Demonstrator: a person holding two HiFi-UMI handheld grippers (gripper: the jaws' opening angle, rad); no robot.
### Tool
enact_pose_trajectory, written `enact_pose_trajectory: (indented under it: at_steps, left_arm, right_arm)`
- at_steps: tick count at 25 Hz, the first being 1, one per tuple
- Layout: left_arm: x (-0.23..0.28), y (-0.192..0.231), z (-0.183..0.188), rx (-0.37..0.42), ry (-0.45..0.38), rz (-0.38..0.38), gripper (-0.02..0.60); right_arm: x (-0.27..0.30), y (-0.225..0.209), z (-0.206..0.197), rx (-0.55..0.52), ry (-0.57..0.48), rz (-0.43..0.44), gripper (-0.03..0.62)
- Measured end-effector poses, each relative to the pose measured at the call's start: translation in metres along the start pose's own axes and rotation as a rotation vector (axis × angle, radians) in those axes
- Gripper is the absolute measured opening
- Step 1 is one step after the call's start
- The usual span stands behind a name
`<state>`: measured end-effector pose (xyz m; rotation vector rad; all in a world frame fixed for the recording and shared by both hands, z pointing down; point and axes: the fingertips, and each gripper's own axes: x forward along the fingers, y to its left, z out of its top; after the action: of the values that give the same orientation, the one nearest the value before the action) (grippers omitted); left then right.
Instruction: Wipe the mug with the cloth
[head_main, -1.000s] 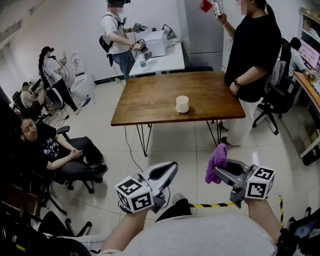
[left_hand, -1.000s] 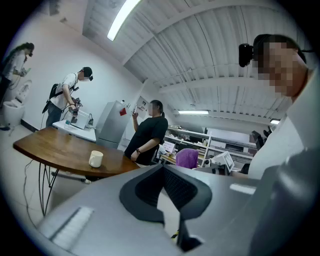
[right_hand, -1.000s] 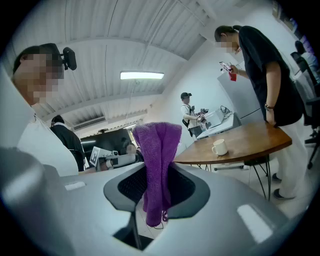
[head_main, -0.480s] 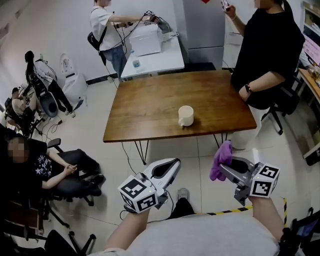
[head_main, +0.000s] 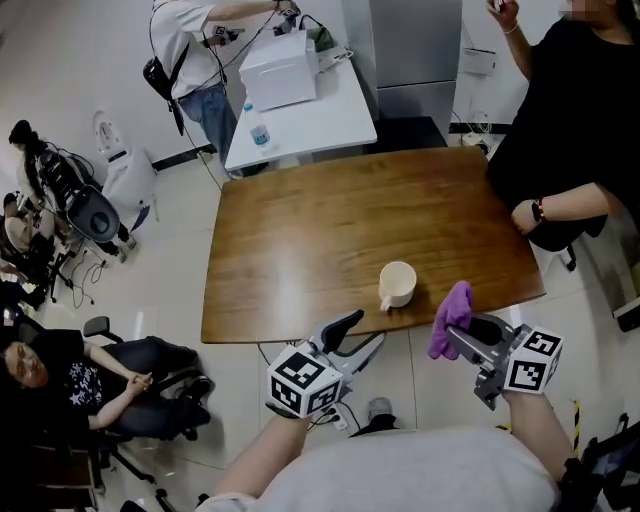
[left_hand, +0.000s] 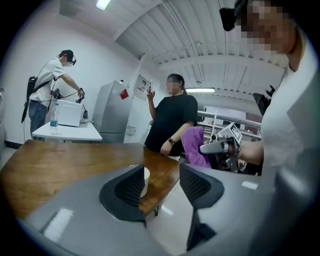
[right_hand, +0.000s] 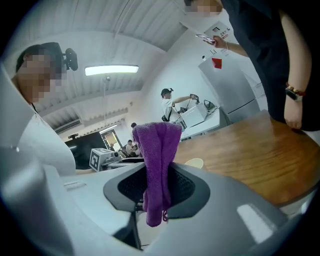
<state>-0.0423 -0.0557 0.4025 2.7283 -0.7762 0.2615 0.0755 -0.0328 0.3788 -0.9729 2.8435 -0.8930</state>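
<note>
1. The cloth (head_main: 452, 316) is showing a solid purple.
2. The mug (head_main: 398, 284) is looking plain cream-white.
3. The desk (head_main: 300, 230) is showing warm brown wood grain with a pale sheen.
4. The floor (head_main: 150, 262) is showing pale grey tiles.
5. The far desk (head_main: 322, 122) is looking white.

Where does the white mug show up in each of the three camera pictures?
Head view: the mug stands near the near edge of the table, right of centre.
Left gripper view: low centre, a white sliver of the mug shows beside the left-hand jaw.
Right gripper view: centre, the mug's rim shows just right of the hanging cloth.
Shared landmark: the wooden table under the mug.
</note>
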Motion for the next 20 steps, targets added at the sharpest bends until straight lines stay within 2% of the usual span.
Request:
enact_pose_trajectory:
  at_steps: [5,8,13,17,20]
  left_arm:
    - [0.041,0.032,-0.040,0.014,0.096,0.007,0.209]
    - [0.066,0.048,-0.062,0.011,0.148,0.038,0.209]
    - [0.097,0.070,-0.088,-0.070,0.199,0.067,0.201]
    - [0.102,0.079,-0.096,-0.070,0.194,0.096,0.112]
    - [0.104,0.077,-0.098,-0.085,0.190,0.082,0.079]
  right_arm:
    - [0.018,-0.029,-0.009,0.033,0.032,-0.033,0.106]
    - [0.025,-0.040,-0.010,0.053,0.051,-0.039,0.106]
    - [0.038,-0.057,-0.011,0.075,0.077,-0.015,0.106]
    - [0.050,-0.070,-0.022,0.098,0.075,0.009,0.107]
    - [0.060,-0.078,-0.032,0.145,0.056,0.023,0.107]
